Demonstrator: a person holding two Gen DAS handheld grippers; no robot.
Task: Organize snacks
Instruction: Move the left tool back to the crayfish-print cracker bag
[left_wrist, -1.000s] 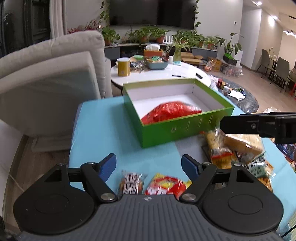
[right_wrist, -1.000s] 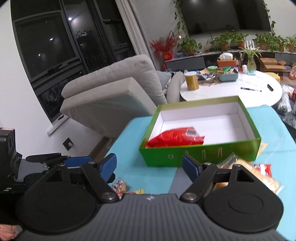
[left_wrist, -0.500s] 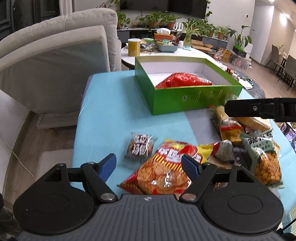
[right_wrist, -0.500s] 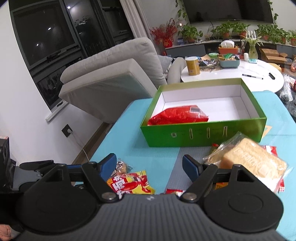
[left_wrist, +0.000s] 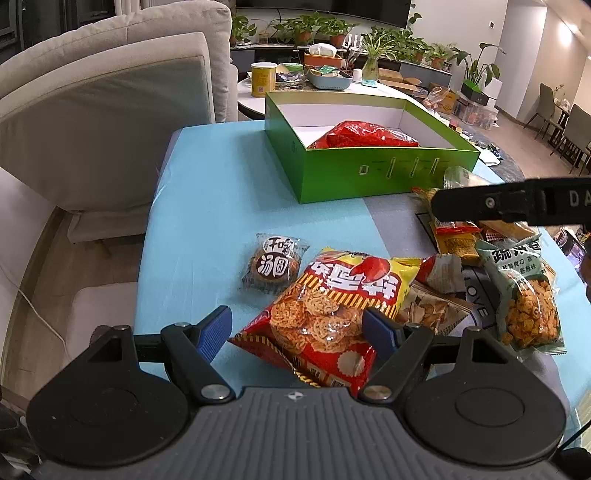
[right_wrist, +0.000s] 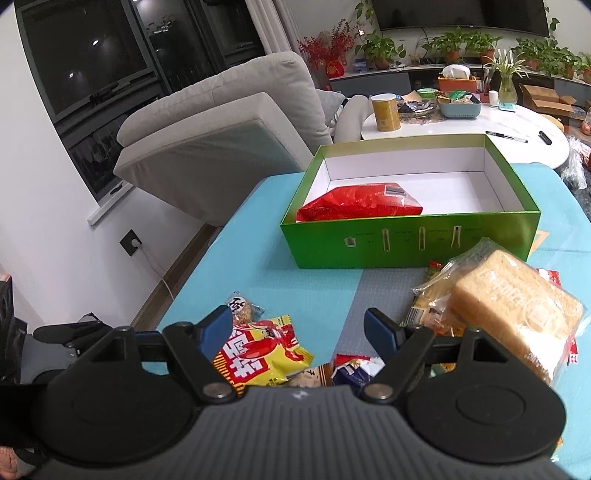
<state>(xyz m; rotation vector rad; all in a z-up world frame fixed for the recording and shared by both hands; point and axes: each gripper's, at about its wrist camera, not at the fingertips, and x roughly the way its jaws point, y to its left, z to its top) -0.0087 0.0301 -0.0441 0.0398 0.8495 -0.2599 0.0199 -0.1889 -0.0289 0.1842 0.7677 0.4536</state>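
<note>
In the left wrist view, the left hand-held gripper (left_wrist: 297, 326) stands open with nothing clamped, its blue fingers (left_wrist: 214, 332) spread either side of a red and yellow crisp bag (left_wrist: 332, 314) that lies flat on the blue worktop (left_wrist: 207, 206) directly beneath and just ahead of it. Just beyond the left finger lies a small round cake packet (left_wrist: 274, 263). To the right of the hand-held gripper sits a heap of snacks, among them a pale green cracker bag (left_wrist: 524, 295). Further ahead stands the green box (left_wrist: 369, 173), open at the top, with a red bag (left_wrist: 364, 134) lying inside against its near wall. One dark finger of the right hand-held gripper (left_wrist: 509, 201) reaches in from the right above the heap. In the right wrist view, the right hand-held gripper (right_wrist: 297, 326) is also open and holds nothing. The crisp bag (right_wrist: 258, 350) lies below its left finger, the cake packet (right_wrist: 242, 308) just beyond that finger, and a wrapped loaf of sliced bread (right_wrist: 513, 310) lies just right of the right finger on top of other packets. The green box (right_wrist: 406, 243) stands ahead on the worktop (right_wrist: 236, 258), the red bag (right_wrist: 360, 201) in its near left part.
</note>
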